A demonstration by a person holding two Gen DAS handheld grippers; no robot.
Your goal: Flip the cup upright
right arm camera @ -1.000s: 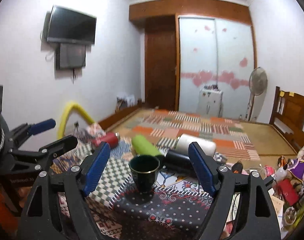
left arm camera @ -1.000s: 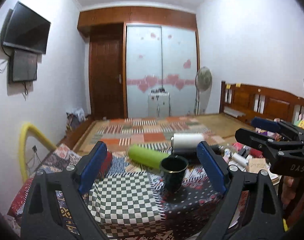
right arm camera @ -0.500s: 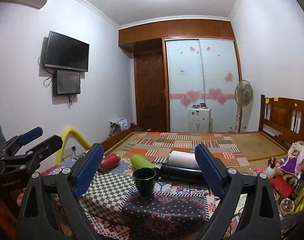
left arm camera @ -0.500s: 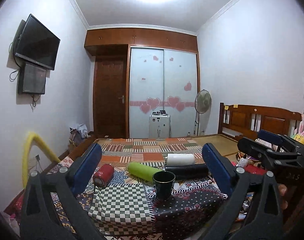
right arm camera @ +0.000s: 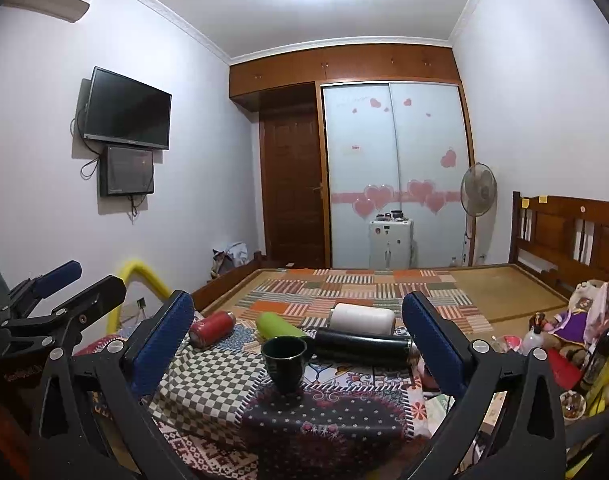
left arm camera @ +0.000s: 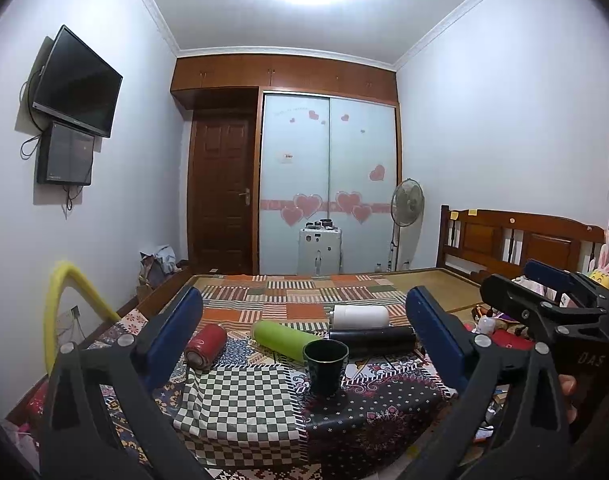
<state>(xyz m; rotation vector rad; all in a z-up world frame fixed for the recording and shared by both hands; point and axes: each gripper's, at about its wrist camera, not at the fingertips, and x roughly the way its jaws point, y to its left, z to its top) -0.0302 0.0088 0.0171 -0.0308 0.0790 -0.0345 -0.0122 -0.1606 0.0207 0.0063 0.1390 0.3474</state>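
A dark cup (left arm camera: 325,366) stands upright, mouth up, on a patterned cloth (left arm camera: 240,404), apparently over a worktop, while the left gripper (left arm camera: 303,338) and right gripper (right arm camera: 297,336) hover short of it, fingers spread and empty.

The dark cup (left arm camera: 325,366) is gleaming glossy and smooth, sitting on matt patterned cloth (left arm camera: 240,404); the wardrobe (left arm camera: 284,76) behind is showing polished wood.
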